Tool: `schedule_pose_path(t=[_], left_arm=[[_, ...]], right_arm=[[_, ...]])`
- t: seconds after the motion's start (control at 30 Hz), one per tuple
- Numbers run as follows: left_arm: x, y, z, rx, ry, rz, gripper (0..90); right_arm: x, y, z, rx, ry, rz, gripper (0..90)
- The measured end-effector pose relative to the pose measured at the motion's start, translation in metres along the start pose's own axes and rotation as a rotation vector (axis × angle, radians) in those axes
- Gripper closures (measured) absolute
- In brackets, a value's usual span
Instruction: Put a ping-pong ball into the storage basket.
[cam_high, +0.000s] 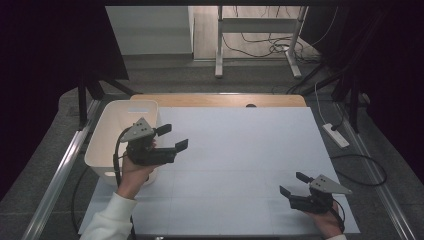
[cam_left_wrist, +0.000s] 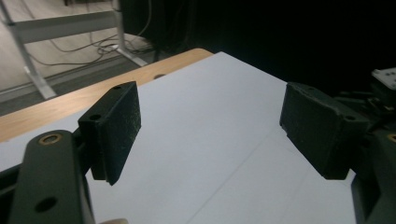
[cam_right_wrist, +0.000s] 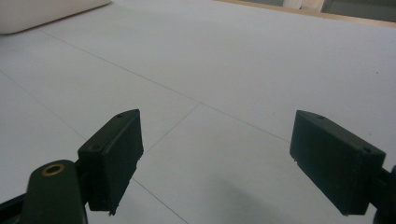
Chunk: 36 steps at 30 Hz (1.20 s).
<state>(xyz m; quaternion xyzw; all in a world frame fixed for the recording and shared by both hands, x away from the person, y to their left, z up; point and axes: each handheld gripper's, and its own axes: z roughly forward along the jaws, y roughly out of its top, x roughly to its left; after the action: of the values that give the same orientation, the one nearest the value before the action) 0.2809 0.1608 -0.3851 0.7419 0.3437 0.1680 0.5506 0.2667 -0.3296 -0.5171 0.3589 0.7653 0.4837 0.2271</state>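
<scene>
My left gripper (cam_high: 174, 137) is held above the white table sheet (cam_high: 240, 150), just right of a white bin (cam_high: 107, 135), with its jaws pointing right. In the left gripper view its jaws (cam_left_wrist: 210, 126) stand wide apart and only bare sheet lies between them. A hand in a white sleeve (cam_high: 112, 217) holds it. My right gripper (cam_high: 292, 183) rests low near the front right of the sheet and points left. Its jaws (cam_right_wrist: 215, 158) are open over bare sheet, with nothing between the pads.
The white bin stands at the table's left edge, and its corner (cam_right_wrist: 42, 14) also appears in the right gripper view. A wooden strip (cam_high: 220, 100) runs along the far edge. A power strip (cam_high: 336, 135) and cables lie on the floor at the right.
</scene>
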Motion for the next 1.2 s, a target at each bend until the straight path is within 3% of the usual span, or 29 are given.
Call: schedule_pose_path(t=[0.2,0.37,0.6,0.77,0.97,1.2], left_arm=[[-0.017,-0.011,0.005,0.015,-0.047,0.029,20.7],[-0.025,-0.018,0.008,0.045,-0.042,0.064,20.5],[-0.032,-0.034,0.006,0.062,-0.048,0.068,20.5],[-0.042,-0.051,0.007,0.104,-0.037,0.112,20.5],[-0.044,-0.071,0.006,0.122,-0.035,0.099,20.3],[-0.035,-0.098,0.004,0.138,-0.014,0.057,20.3]], right_arm=[[0.001,0.0,0.0,0.003,0.001,-0.004,17.2],[0.002,-0.001,-0.001,0.005,0.001,-0.003,17.2],[0.002,-0.001,-0.002,0.003,0.001,0.001,17.2],[0.002,-0.001,-0.001,0.008,0.001,-0.001,17.1],[0.003,-0.001,-0.002,0.006,0.001,-0.004,17.2],[0.005,-0.001,-0.002,0.011,0.002,-0.009,17.2]])
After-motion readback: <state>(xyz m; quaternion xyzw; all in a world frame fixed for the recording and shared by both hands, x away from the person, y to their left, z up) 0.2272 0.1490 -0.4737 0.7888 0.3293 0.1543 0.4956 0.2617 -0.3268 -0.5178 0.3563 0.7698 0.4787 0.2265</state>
